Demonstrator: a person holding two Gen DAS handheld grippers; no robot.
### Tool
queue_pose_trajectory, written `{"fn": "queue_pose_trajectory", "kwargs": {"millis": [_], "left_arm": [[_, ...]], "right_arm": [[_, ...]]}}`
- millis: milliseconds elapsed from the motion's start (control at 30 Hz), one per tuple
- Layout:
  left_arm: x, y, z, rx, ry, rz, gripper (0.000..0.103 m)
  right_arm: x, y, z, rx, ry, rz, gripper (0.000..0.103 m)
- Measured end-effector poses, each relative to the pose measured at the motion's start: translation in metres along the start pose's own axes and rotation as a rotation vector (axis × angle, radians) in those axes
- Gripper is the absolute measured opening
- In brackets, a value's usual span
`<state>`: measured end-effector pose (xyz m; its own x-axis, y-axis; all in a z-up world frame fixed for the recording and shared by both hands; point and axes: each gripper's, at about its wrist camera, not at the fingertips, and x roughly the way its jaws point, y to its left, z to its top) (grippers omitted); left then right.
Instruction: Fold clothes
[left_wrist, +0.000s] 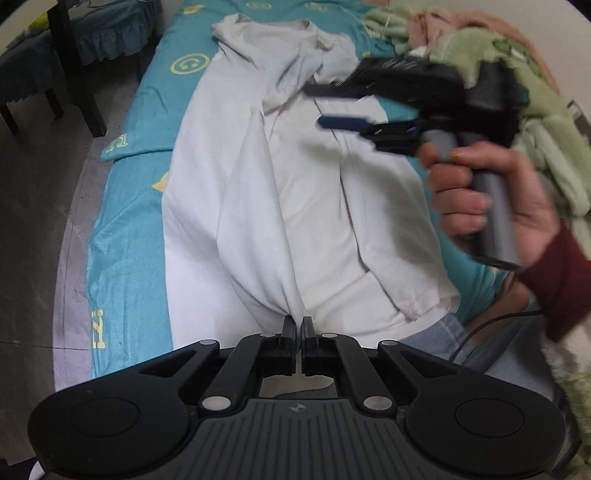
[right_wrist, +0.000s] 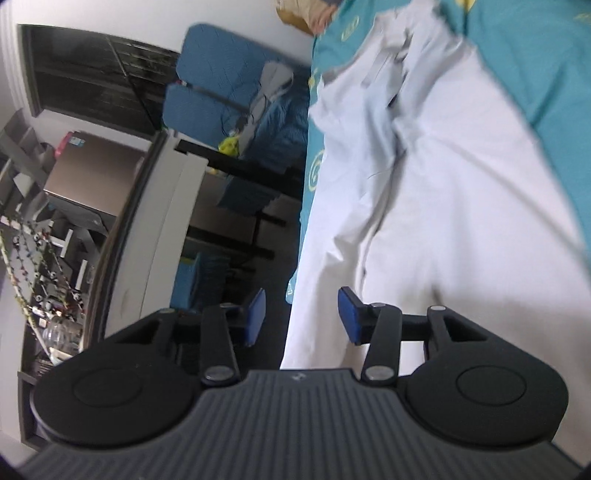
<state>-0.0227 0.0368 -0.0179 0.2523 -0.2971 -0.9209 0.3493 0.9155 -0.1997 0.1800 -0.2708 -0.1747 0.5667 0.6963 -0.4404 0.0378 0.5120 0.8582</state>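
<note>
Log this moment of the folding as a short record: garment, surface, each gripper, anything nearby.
garment: white garment, spread lengthwise and creased, its near edge gathered into a peak
surface: teal bedsheet with yellow prints
left gripper: jaws shut on the gathered near edge of the garment
right gripper: jaws open, nothing between them, above the garment; held by a hand in a dark red sleeve
nearby: green blanket heaped beside the garment
fold state: not yet folded over

Even indoor light; motion blur; fisheye
</note>
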Motion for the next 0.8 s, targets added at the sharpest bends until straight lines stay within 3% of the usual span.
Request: {"fn": "queue_pose_trajectory", "kwargs": {"millis": [167, 267, 300, 333, 500, 600, 767, 800], "left_arm": [[-0.022, 0.016, 0.001, -0.052, -0.058, -0.082, 0.002], [-0.029, 0.018, 0.001, -0.062, -0.085, -0.118, 0.001], [-0.029, 0.017, 0.002, -0.060, -0.091, -0.128, 0.001], [-0.029, 0.015, 0.002, -0.056, -0.095, -0.140, 0.001], [-0.014, -0.010, 0.000, 0.001, -0.098, -0.213, 0.001], [0.019, -0.028, -0.001, 0.052, -0.066, -0.214, 0.001], [0.071, -0.034, 0.002, 0.075, -0.008, -0.170, 0.004], [0.074, -0.033, 0.004, 0.070, -0.009, -0.167, 0.011]], "right_arm": [[0.063, -0.015, 0.003, 0.052, 0.087, -0.071, 0.047], [0.080, -0.014, 0.002, 0.040, 0.082, -0.067, 0.046], [0.080, -0.010, 0.003, 0.005, 0.066, -0.081, 0.038], [0.079, -0.005, 0.004, -0.035, 0.048, -0.099, 0.008], [0.043, 0.025, 0.013, -0.189, -0.088, -0.165, 0.006], [0.023, 0.031, 0.020, -0.274, -0.128, -0.253, 0.006], [0.016, 0.002, 0.024, -0.219, -0.064, -0.345, 0.009], [0.009, -0.002, 0.022, -0.213, -0.044, -0.345, 0.009]]}}
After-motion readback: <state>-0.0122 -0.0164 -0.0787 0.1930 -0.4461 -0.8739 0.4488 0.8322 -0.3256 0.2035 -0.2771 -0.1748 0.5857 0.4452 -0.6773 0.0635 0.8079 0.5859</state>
